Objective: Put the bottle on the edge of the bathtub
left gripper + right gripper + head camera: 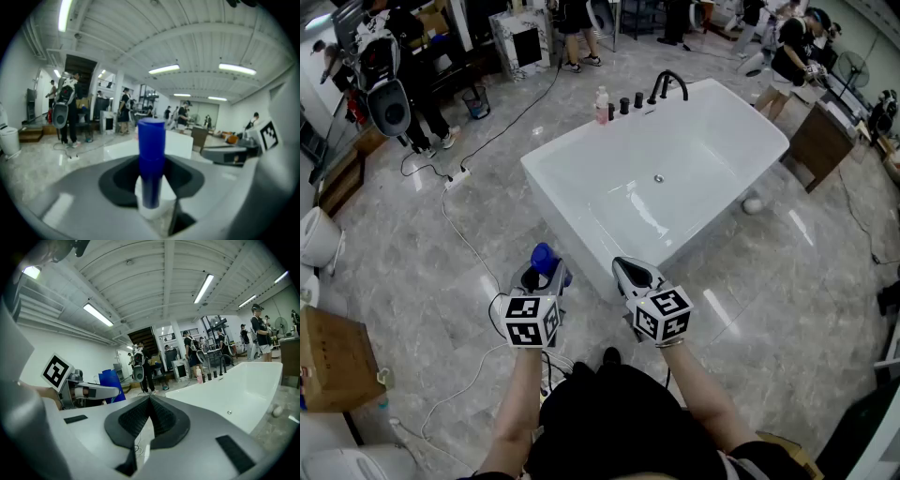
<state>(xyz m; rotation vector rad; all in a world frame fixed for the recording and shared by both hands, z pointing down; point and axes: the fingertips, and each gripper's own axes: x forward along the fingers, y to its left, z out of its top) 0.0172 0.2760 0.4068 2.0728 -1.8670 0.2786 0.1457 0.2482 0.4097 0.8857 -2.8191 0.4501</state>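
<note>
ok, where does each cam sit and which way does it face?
Head view: on the person's head, steeply down at the bathtub; forearms, left gripper, right gripper show.
Left gripper view: on that gripper, along jaws clamping the blue-capped bottle.
Right gripper view: on that gripper, along shut jaws; left gripper shows.
Shared: bathtub in all three.

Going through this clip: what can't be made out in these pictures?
- The bottle below its blue cap: in the head view the left hand-held gripper covers it; in the left gripper view it is blurred, too close to the lens.
- Print on the pink bottle at the bathtub far edge: too small in every view.
</note>
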